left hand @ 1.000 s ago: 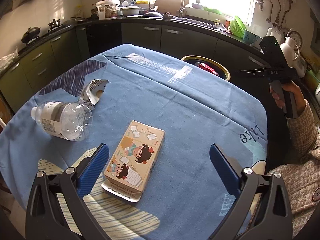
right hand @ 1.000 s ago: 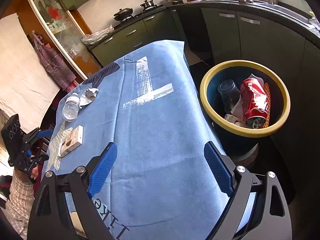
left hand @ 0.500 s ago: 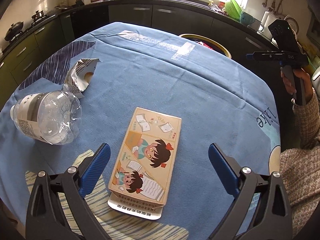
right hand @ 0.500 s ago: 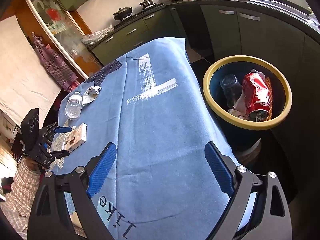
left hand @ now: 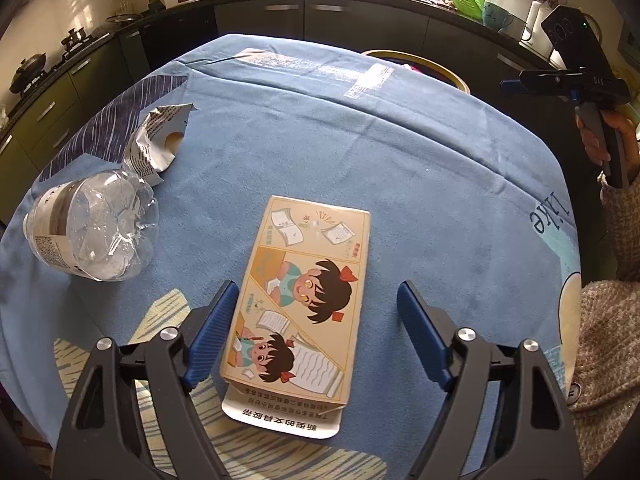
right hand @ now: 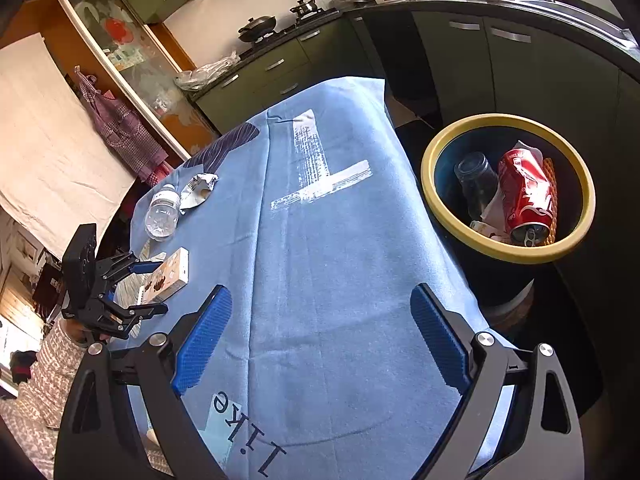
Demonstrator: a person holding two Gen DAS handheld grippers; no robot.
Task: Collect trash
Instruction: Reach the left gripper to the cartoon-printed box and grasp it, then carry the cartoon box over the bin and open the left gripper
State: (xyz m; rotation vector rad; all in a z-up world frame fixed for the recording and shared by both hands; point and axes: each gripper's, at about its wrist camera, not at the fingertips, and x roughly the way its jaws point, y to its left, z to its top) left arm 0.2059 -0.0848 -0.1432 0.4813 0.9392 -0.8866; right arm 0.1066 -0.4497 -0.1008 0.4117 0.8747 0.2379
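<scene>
Cardboard box [left hand: 302, 300] lies flat on the blue tablecloth [left hand: 420, 184] between the left gripper [left hand: 316, 332]'s closing, not yet gripping jaws, so pads may skid it away; right gripper [right hand: 320, 340] hangs open, empty.

On my table: one cartoon-printed box [left hand: 304, 300]; one clear plastic bottle [left hand: 92, 228]; one torn wrapper [left hand: 160, 144]; in my far bin [right hand: 508, 256]: one red can [right hand: 526, 192]; one glass jar [right hand: 476, 180].
</scene>
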